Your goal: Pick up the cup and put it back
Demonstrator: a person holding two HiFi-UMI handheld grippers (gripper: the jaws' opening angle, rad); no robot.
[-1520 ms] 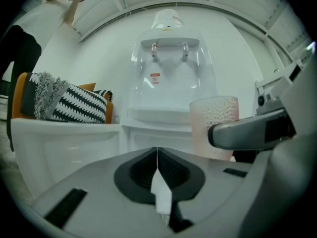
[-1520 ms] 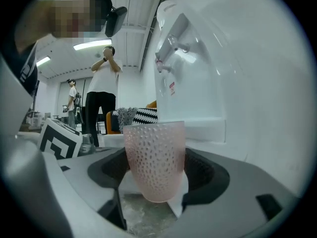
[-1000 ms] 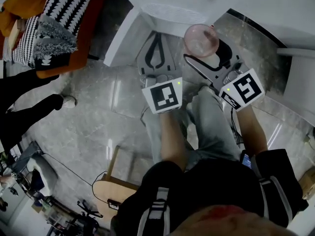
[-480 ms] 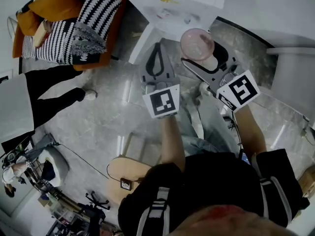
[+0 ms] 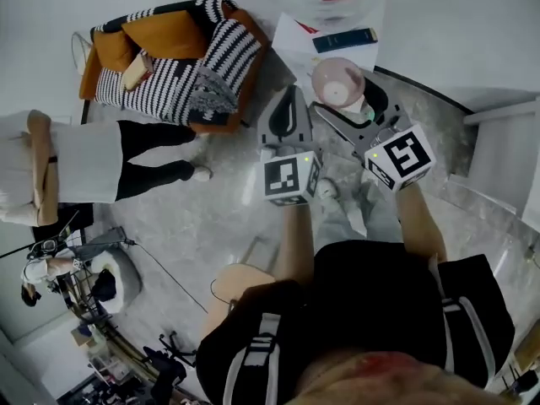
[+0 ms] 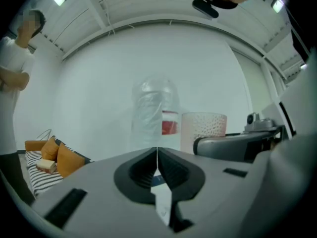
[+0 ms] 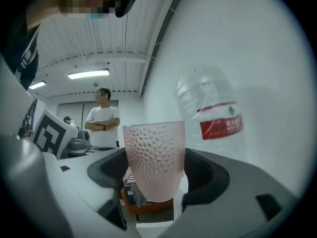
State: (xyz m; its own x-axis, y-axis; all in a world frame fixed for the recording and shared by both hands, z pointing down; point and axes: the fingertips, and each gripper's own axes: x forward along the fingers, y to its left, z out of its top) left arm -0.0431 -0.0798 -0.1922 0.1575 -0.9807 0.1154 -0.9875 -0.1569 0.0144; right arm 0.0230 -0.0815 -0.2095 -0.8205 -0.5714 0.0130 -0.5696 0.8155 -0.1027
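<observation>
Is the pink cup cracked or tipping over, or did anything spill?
Nothing stands out. The pink cup sits upright and looks whole between the jaws of the right hand-held gripper, with no spill showing. The water bottle behind it stands upright too.

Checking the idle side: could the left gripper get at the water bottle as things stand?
Probably yes: the bottle stands straight ahead of the left gripper, nothing between them, though its shut jaws would need opening first.

bottle (image 7: 210, 114): clear, red label, upright | armchair (image 5: 173, 62): orange, black-and-white striped cushions | bystander (image 5: 80, 165): white shirt, arms folded, near armchair | booklet (image 5: 344, 39): dark blue, on white tabletop (image 5: 439, 32)
</observation>
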